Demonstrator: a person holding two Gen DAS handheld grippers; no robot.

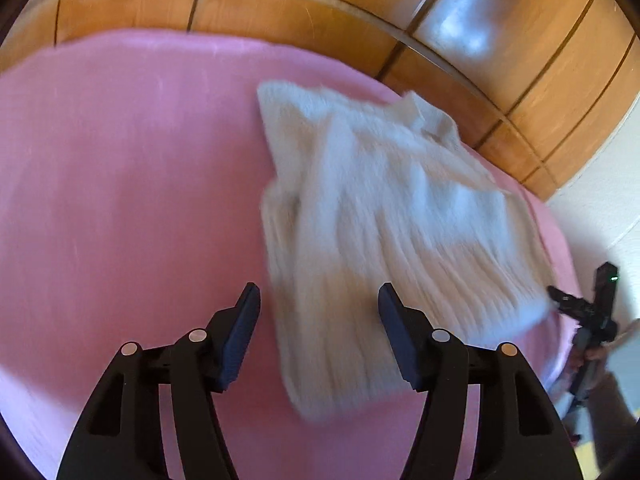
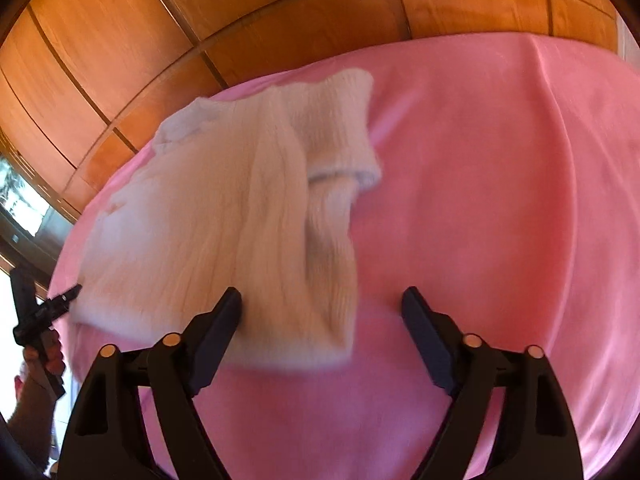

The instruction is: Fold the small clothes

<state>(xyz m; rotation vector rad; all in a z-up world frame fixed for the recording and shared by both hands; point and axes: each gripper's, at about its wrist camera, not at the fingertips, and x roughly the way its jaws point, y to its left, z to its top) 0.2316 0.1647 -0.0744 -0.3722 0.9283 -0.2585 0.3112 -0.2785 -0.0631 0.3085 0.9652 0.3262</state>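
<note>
Sweater [image 1: 384, 216], cream, ribbed knit, small, spread on the pink cover [image 1: 120, 200] near its far edge, close to the corner by the wooden panelling [image 1: 320, 20]. Collar end toward that far edge, ribbed hem toward the near edge. One sleeve folded in over the body, seen best from the right wrist view, cuff lying beside the chest. Both pictures blurred, so finer knit detail not readable.

Left gripper [image 1: 319, 294] hanging over the hem, jaws standing well apart, nothing between the pads; whether the tips touch the knit cannot be told. Right gripper [image 2: 322, 298] likewise spread wide over the hem's other corner and the bare cover beside it, pads clear of the cloth.

Seen from the opposite camera in each case: right gripper at the cover's side edge beside the hem, left gripper tip just at the hem corner, each carried by a hand [image 2: 48, 356] with a sleeve below.
</note>
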